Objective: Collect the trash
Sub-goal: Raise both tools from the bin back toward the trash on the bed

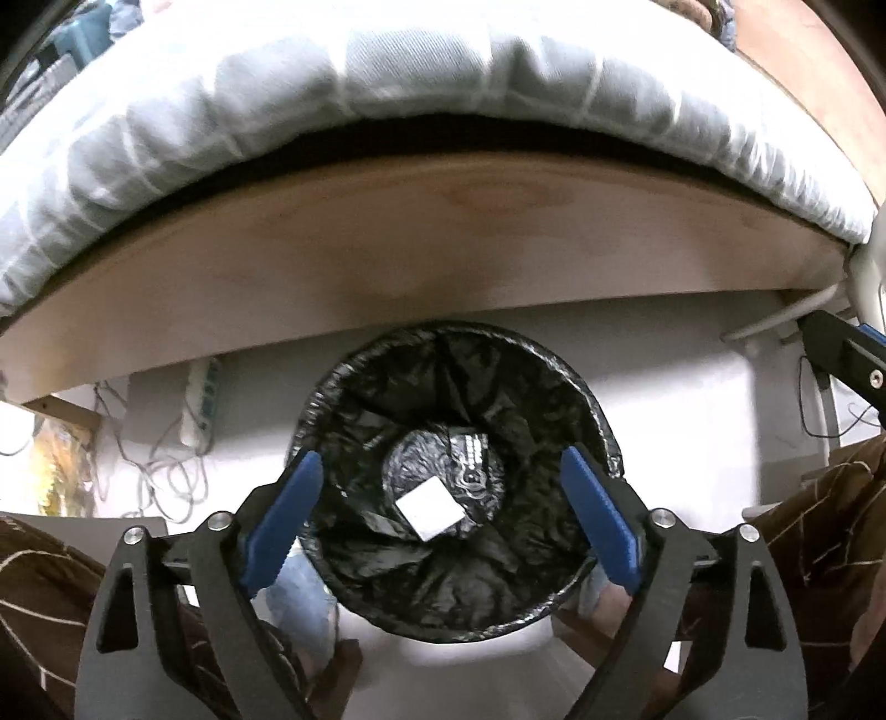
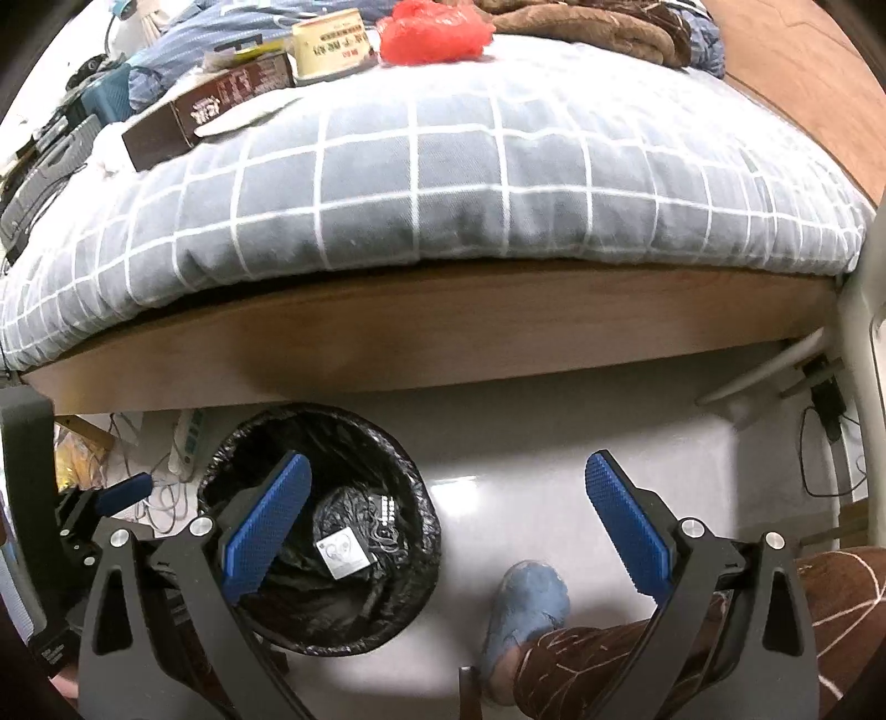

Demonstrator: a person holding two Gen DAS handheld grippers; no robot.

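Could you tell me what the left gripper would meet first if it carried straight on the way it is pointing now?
Probably the white square packet lying at the bottom of the black-lined trash bin. The left gripper is open and empty, aimed down into the bin's mouth; depth is hard to judge.

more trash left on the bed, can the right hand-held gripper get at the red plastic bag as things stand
Probably yes. The right hand-held gripper is open and empty, and the red plastic bag lies exposed on the checked bedding, nothing over it. It sits far back, beside the round tub, so a long reach across the bed is needed.
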